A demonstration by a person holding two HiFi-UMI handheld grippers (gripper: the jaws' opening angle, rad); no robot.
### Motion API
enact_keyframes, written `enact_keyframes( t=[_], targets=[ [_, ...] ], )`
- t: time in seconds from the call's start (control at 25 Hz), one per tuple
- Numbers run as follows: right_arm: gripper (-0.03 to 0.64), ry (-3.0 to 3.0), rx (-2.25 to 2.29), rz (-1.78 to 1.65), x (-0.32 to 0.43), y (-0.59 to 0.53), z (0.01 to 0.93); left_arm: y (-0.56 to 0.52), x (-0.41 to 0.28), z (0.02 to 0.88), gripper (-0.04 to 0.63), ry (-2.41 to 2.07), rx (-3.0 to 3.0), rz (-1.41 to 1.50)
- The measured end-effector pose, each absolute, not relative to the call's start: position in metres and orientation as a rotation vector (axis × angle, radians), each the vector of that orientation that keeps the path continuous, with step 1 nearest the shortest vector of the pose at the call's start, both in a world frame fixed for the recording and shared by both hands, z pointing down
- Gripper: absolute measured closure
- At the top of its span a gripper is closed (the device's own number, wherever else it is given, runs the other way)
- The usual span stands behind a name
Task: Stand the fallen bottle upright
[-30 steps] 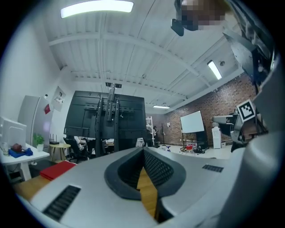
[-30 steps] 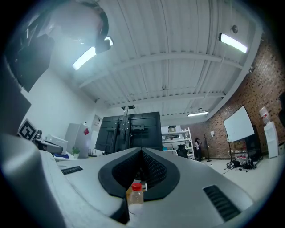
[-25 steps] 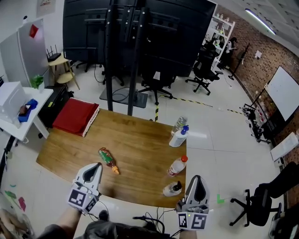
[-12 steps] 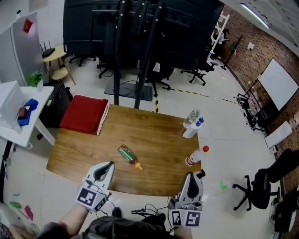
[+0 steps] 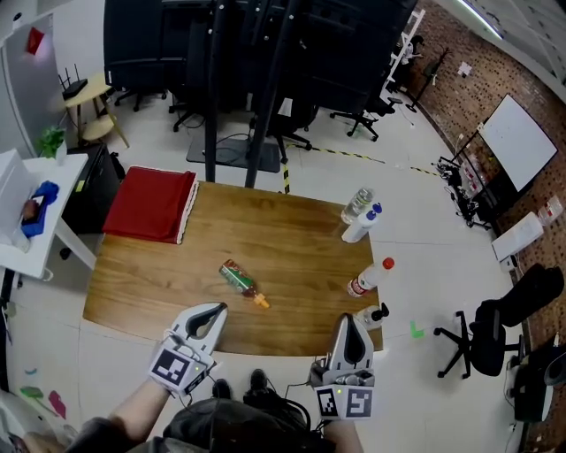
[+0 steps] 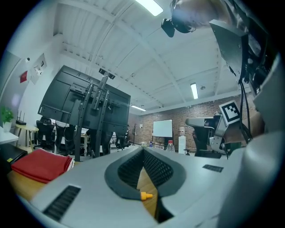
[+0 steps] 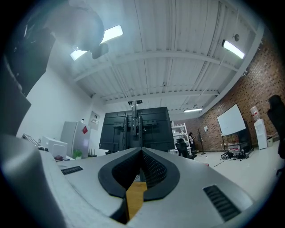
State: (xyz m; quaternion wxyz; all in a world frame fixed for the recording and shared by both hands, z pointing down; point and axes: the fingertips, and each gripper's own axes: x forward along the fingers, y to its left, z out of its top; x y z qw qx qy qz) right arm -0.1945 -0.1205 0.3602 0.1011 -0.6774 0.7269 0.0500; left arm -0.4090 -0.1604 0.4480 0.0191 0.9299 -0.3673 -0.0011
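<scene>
Bottle [image 5: 243,282] lies flat mid-table [image 5: 150,274], orange cap pointing near-right. Your left gripper [image 5: 210,311] and right gripper [image 5: 347,322] sit at near edge, jaws pressed together, empty.

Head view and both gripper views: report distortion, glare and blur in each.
Head view: wide-angle bending at the edges, yet the fallen bottle and table look sharp, evenly lit. Left gripper view: fisheye with dark corners, ceiling light blown out, a smeared patch at top. Right gripper view: same fisheye vignette, ceiling lamp glaring beside a pale blurred patch.
</scene>
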Motion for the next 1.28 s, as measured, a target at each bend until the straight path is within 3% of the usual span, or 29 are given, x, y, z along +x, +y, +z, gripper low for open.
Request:
enact_keyframes(
  t=[0.32,0.84,0.92,1.28],
  targets=[
    [0.606,2.218,-1.930,0.075,-0.174,-0.151,0.381,-0.177,-0.363,0.454,0.560,-1.123,2.932,0.066],
    [0.606,2.256,-1.860,-0.016,-0.139,-0.194,0.411,-0.214,-0.308,0.501,0.554,-1.054,3.043,0.451],
    [0.605,2.255,-1.858,-0.035,-0.134,-0.200,0.416,-0.220,-0.298,0.513,0.423,-0.972,3.090,0.530],
    [0.606,2.277,-1.856,-0.071,-0.121,-0.233,0.436,-0.243,-0.270,0.557,0.295,-0.738,3.238,0.913]
  ],
)
